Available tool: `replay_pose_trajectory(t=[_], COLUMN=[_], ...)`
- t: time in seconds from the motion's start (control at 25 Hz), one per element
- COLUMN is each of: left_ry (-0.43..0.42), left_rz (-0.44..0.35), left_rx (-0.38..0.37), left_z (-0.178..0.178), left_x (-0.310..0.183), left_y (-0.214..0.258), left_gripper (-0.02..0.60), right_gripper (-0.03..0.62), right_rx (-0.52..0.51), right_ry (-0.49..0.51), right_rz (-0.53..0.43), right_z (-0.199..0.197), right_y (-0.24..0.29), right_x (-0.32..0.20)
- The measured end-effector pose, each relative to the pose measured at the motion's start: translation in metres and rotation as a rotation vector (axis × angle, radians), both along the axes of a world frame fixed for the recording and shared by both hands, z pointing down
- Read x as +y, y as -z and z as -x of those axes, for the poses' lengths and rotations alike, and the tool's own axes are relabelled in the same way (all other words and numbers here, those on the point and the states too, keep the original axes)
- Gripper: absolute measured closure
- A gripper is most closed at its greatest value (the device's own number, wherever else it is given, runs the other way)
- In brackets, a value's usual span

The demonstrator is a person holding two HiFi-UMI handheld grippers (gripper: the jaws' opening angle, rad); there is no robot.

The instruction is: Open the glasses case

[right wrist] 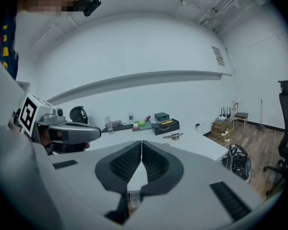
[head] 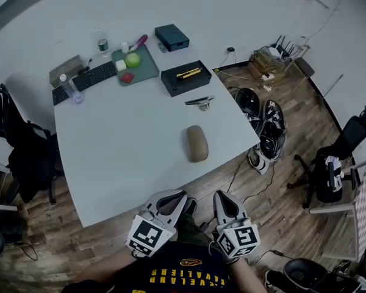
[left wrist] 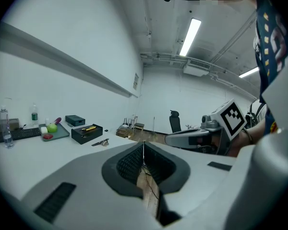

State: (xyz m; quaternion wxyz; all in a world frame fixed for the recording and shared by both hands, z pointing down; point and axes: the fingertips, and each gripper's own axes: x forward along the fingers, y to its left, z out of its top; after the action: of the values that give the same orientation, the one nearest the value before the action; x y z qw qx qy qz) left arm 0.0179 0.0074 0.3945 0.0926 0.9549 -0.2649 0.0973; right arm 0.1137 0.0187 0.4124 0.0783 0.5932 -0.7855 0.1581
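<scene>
So, case: the glasses case (head: 197, 143) lies closed on the table (head: 122, 163), ahead of both my grippers and well apart from them.
Long axis: it runs away from me, nearly in line with the way the grippers point, so its near end faces them.
Left gripper (head: 174, 195): jaws pressed together, nothing between them; the case is ahead and a little to its right.
Right gripper (head: 222, 196): jaws also pressed together and empty; the case is ahead and a little to its left.
Nearer hand: I judge neither; the case sits between their two lines, about as far from one as the other.
Start point: both tips hang just short of the table's near edge.
Next move, as I read it: reach forward and spread the jaws before meeting the case.
</scene>
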Motion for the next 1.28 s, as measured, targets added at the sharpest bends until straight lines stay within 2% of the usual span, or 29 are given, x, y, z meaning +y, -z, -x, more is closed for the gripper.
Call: replay_pose_trajectory(t=[0.2, 0.56, 0.92, 1.08, 1.28], left_ry=[0.031, 0.052, 0.115, 0.132, 0.142], left_rz=[0.010, 0.070, 0.156, 0.178, 0.197], left_rx=[-0.068, -0.201, -0.298, -0.360, -0.421], left_z=[-0.030, -0.090, -0.116, -0.122, -0.128], left_x=[-0.042, -0.112, -0.152, -0.162, -0.167], left_y=[-0.017, -0.077, -0.125, -0.146, -0.170], left_gripper=[0.568, 0.561, 0.469, 0.375, 0.326], right_gripper=[0.576, 0.576, 0.574, 0.571, 0.523], right_rx=[-0.016, -0.083, -0.081, -0.084, -0.107], right_ry=[0.020, 0.049, 0.099, 0.123, 0.154], right_rz=[0.060, 0.236, 0.314, 0.354, 0.405], right_z=[-0.026, -0.073, -0.083, -0.085, -0.088], right_y=[-0.021, -0.091, -0.129, -0.149, -0.170], right_x=[-0.042, -0.110, -0.149, -0.162, -0.173])
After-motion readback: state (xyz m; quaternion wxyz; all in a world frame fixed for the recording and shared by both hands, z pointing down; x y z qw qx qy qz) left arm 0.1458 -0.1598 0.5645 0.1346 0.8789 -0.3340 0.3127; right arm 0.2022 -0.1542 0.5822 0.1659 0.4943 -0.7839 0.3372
